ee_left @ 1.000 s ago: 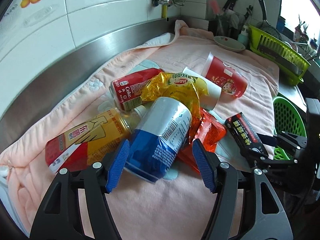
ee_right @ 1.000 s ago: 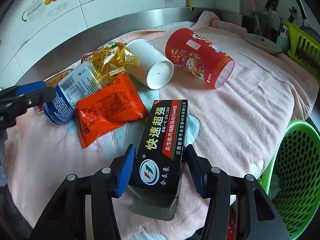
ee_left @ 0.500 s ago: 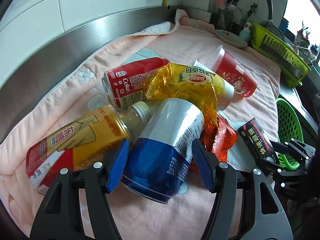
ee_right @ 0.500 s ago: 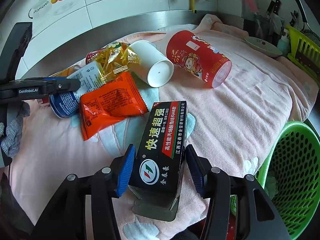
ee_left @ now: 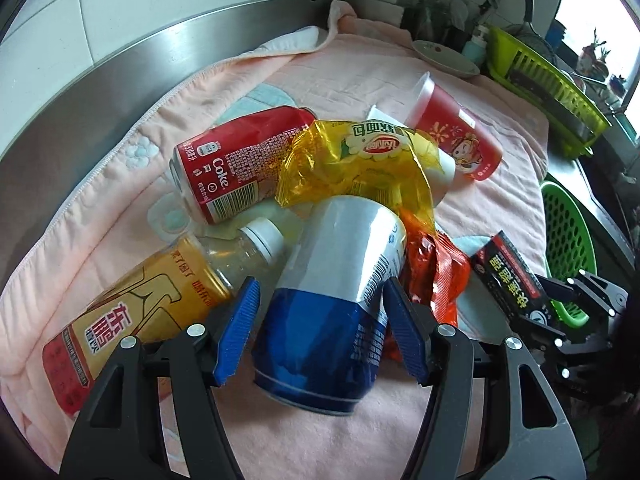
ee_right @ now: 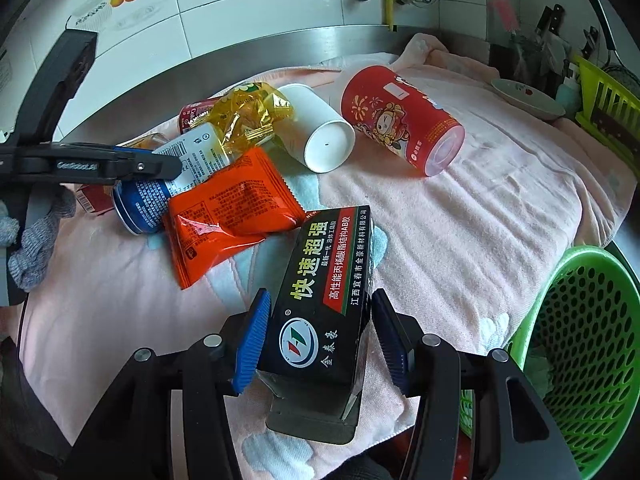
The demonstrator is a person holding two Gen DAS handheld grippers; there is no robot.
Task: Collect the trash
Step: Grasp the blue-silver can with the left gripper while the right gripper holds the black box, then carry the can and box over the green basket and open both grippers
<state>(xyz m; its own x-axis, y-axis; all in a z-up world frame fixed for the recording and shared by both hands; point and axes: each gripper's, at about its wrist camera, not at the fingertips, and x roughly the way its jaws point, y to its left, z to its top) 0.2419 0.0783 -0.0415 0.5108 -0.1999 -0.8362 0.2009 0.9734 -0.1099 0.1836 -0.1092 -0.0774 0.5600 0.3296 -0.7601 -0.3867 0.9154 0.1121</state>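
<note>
Pink towelling (ee_left: 472, 92) covers the steel bench, and the trash lies heaped on it. The left claw (ee_left: 320, 332) stands wide around a dented blue and silver can (ee_left: 332, 304) lying on its side; the right pad sits at the can's edge and the left pad shows a gap, so whether it grips I cannot tell. Just left of that can lies a yellow drink bottle (ee_left: 144, 304) with a white cap, and behind it a red Coke can (ee_left: 236, 164). A crumpled yellow wrapper (ee_left: 360, 164) drapes over the blue can's far end and against a white paper cup (ee_right: 320, 132) on its side. Beside the cup lies a red printed cup (ee_right: 396, 128), mouth toward the camera. An orange snack packet (ee_right: 228, 212) rests against the blue can. The right claw (ee_right: 318, 338) is closed on a black glue box (ee_right: 328, 292), both blue pads pressed to its sides, the box tilted above the towel near the bench's front edge. A green perforated basket (ee_right: 588, 344) sits just right of it, beyond the towel's edge
</note>
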